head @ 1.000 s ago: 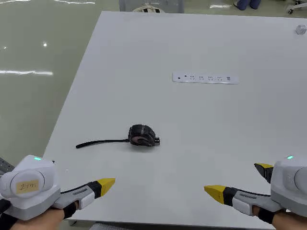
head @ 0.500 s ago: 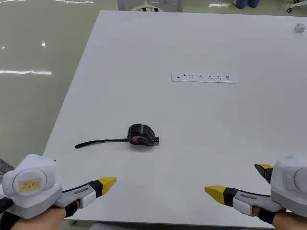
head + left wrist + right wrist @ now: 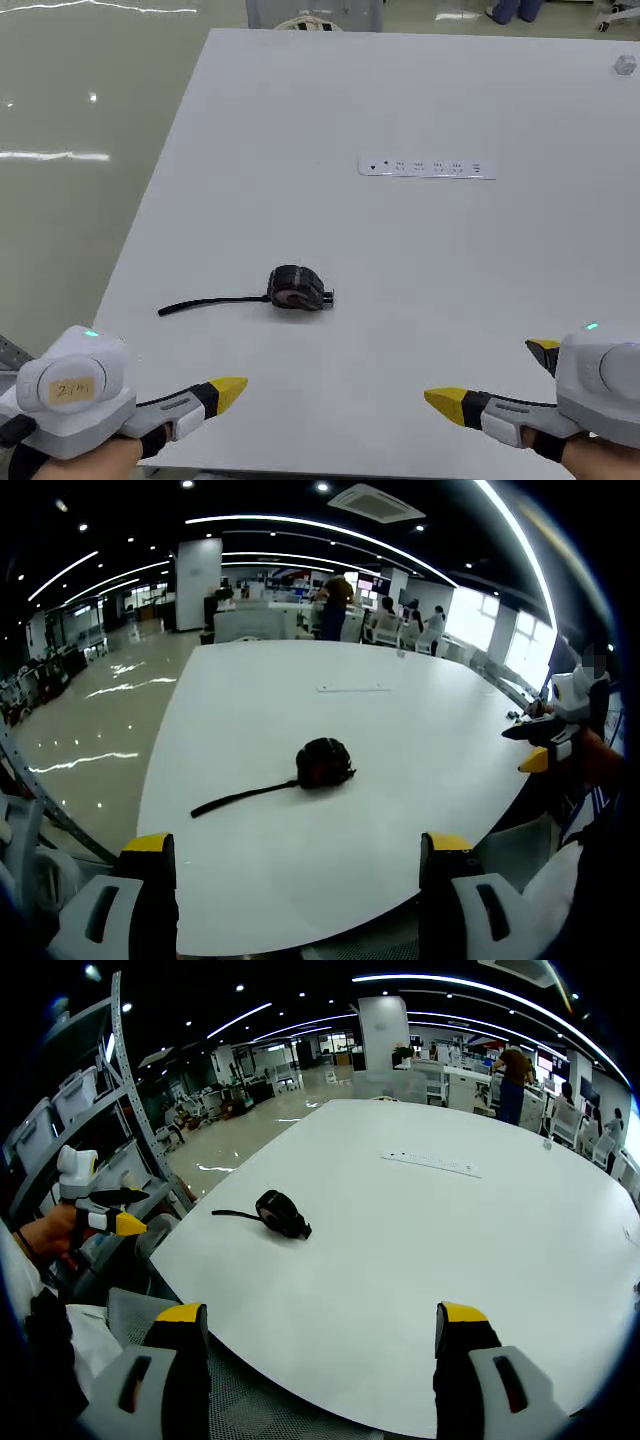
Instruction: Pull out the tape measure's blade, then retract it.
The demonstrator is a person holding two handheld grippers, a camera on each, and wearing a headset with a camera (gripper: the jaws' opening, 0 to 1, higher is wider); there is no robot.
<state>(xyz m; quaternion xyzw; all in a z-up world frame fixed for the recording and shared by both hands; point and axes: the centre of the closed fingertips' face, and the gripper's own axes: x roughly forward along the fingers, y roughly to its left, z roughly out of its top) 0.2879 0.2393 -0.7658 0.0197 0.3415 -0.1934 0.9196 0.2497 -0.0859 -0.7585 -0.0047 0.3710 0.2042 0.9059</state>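
A black tape measure point(image 3: 297, 289) lies on the white table point(image 3: 400, 250), its black wrist strap point(image 3: 210, 303) trailing to the left. The blade is inside the case. My left gripper point(image 3: 215, 395) hovers at the table's near edge, left of the tape measure, open and holding nothing. My right gripper point(image 3: 494, 375) hovers at the near right edge, also open. In the left gripper view the tape measure point(image 3: 322, 762) sits ahead between the spread jaws. It lies ahead and slightly left point(image 3: 280, 1212) in the right gripper view.
A flat white power strip point(image 3: 427, 167) lies further back on the table. A small grey object point(image 3: 625, 65) sits at the far right corner. Shiny floor runs along the table's left side. People and desks stand far behind.
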